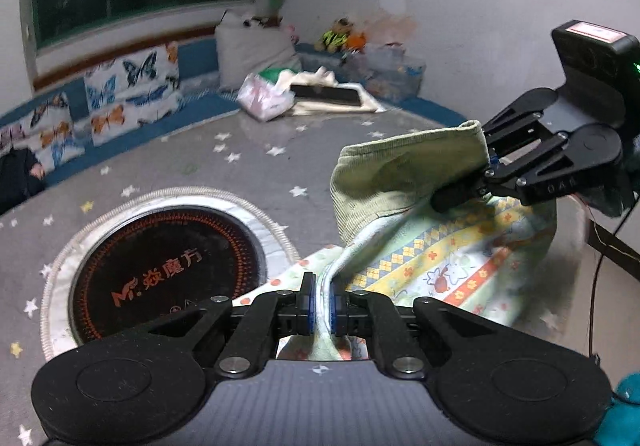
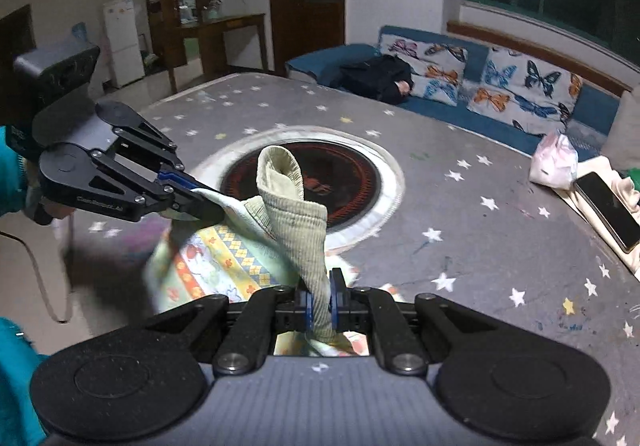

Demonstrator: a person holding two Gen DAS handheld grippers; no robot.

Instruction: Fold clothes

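Observation:
A small child's garment (image 1: pixel 448 254) with a yellow, orange and green cartoon print and a ribbed pale green cuff (image 1: pixel 400 174) hangs lifted above the grey star-print table cover (image 1: pixel 240 182). My left gripper (image 1: pixel 323 298) is shut on a seam edge of the garment. My right gripper (image 2: pixel 319 300) is shut on the ribbed green cuff (image 2: pixel 296 214). In the left wrist view the right gripper (image 1: pixel 476 186) comes in from the right. In the right wrist view the left gripper (image 2: pixel 200 202) comes in from the left, clamped on the garment (image 2: pixel 224 262).
A round black heater plate (image 1: pixel 168 270) with orange lettering sits in the table's middle. A phone (image 2: pixel 608 210), a pink bag (image 2: pixel 554 162) and cloths lie at the far edge. A blue bench with butterfly cushions (image 2: pixel 524 90) runs along the wall.

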